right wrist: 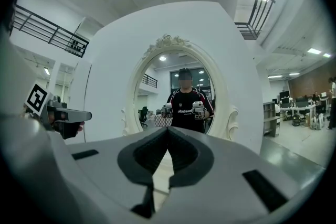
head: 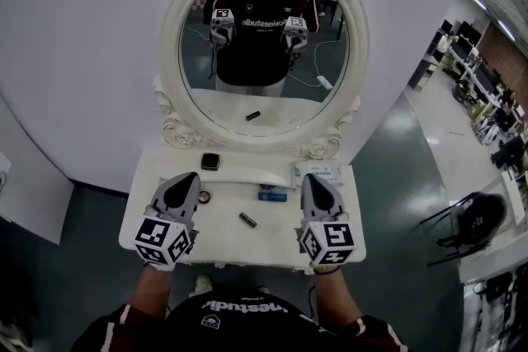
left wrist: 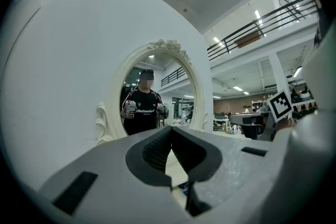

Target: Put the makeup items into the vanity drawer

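My left gripper (head: 185,182) and right gripper (head: 314,182) hover level over the vanity table (head: 272,245), jaws pressed together, holding nothing; a lipstick (head: 247,219) lies between them; a black compact (head: 210,161) sits farther back, left, below the mirror (head: 264,45).

Smooth white-painted vanity (head: 272,243) (glossy glass mirror (head: 264,107), carved frame (head: 170,53))

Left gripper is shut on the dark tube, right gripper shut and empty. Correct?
No. The left gripper is shut on nothing: the left gripper view shows its jaws together and empty. The dark tube lies on the tabletop between the grippers, per the head view. The right gripper is shut and empty.
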The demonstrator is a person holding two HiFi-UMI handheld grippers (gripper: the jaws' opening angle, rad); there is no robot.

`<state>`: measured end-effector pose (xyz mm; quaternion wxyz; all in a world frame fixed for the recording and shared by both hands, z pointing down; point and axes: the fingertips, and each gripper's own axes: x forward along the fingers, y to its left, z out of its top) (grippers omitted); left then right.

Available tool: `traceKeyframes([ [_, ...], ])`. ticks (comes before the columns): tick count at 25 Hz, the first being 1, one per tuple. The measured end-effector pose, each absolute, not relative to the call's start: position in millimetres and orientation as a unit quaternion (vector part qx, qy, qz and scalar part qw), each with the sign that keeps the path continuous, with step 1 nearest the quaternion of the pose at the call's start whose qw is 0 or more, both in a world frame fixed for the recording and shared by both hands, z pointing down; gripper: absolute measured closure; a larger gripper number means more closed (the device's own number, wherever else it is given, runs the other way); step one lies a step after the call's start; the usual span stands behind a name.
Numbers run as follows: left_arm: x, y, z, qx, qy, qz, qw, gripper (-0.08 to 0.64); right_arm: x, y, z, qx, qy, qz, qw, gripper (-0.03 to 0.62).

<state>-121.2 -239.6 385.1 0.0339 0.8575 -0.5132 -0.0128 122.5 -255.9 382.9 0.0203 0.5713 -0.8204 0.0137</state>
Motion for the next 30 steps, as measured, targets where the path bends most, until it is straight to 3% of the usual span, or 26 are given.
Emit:
traceKeyframes([
  [30,-121,-243,386,0.857,-0.513,-0.020,0.042,0.554,119,-259,384,0.560,-0.828,0.016,0.016,0.592],
])
